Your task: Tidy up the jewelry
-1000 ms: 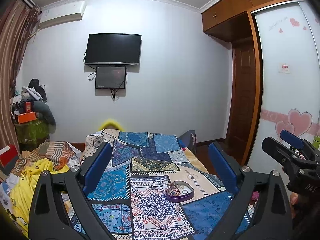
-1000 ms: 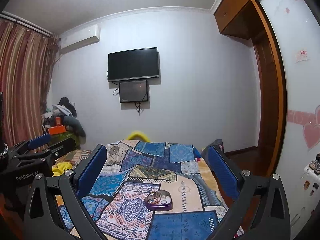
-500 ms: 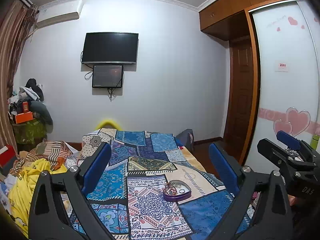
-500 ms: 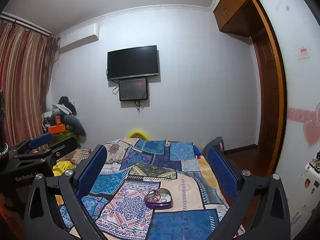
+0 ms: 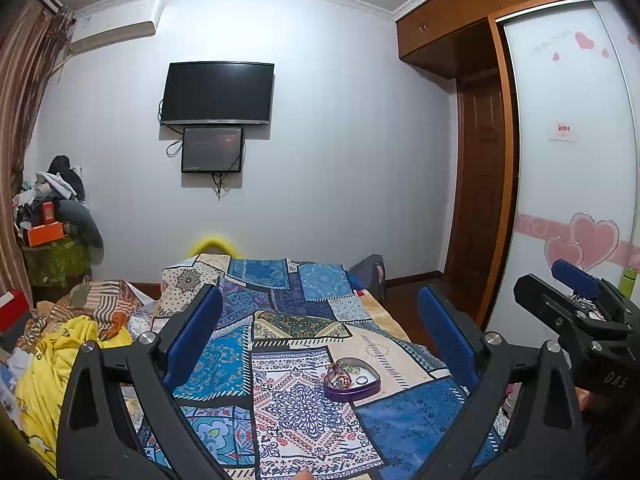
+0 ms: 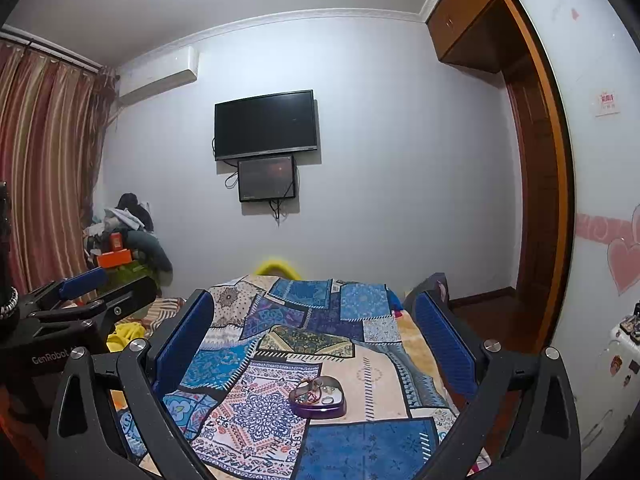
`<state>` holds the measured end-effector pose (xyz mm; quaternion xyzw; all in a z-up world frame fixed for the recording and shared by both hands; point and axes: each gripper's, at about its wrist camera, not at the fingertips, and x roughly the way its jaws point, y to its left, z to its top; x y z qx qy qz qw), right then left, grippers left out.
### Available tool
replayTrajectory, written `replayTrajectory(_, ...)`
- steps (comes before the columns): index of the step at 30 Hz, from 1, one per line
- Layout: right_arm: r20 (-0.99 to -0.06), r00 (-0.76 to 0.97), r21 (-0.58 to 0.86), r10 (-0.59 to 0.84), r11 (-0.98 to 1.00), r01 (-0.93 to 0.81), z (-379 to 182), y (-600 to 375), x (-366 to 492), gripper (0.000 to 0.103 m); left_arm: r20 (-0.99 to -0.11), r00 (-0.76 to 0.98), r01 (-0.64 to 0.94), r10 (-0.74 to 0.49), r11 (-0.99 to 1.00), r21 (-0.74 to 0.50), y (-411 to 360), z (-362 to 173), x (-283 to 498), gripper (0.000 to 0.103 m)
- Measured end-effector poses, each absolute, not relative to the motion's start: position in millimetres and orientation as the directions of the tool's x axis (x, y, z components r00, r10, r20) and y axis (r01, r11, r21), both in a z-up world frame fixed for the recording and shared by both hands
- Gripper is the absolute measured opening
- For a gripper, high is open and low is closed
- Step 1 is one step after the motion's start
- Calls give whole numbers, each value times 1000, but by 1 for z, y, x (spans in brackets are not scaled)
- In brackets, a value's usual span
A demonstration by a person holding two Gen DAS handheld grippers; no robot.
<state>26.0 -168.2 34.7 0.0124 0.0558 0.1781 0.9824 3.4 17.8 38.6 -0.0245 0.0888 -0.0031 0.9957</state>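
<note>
There is one heart-shaped purple box on the bed, lying on the patchwork blanket a little right of the middle. The box has no lid on it, and inside it I see a small tangle of jewelry in the left part and one pale round piece in the right part; the single pieces are too small to count.

Two grippers are in view. The left gripper hangs above the near part of the bed with its jaws wide open and nothing between them. The right gripper is also above the bed, its jaws wide open and empty. The box is farther than both pairs of blue pads and touches none of them. In the right wrist view the box sits between the two fingers, closer to the right one.

On the far wall there are two screens: one large black television and one smaller screen just under it. One air conditioner is high on the left. On the left side of the bed lies one yellow cloth.
</note>
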Motion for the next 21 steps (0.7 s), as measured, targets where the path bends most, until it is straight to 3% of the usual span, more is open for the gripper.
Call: replayTrajectory(21,-135,927,51,350,937,-346,31,-163,37,100,-202,979,6,-21,997,-75,23,28,16,100)
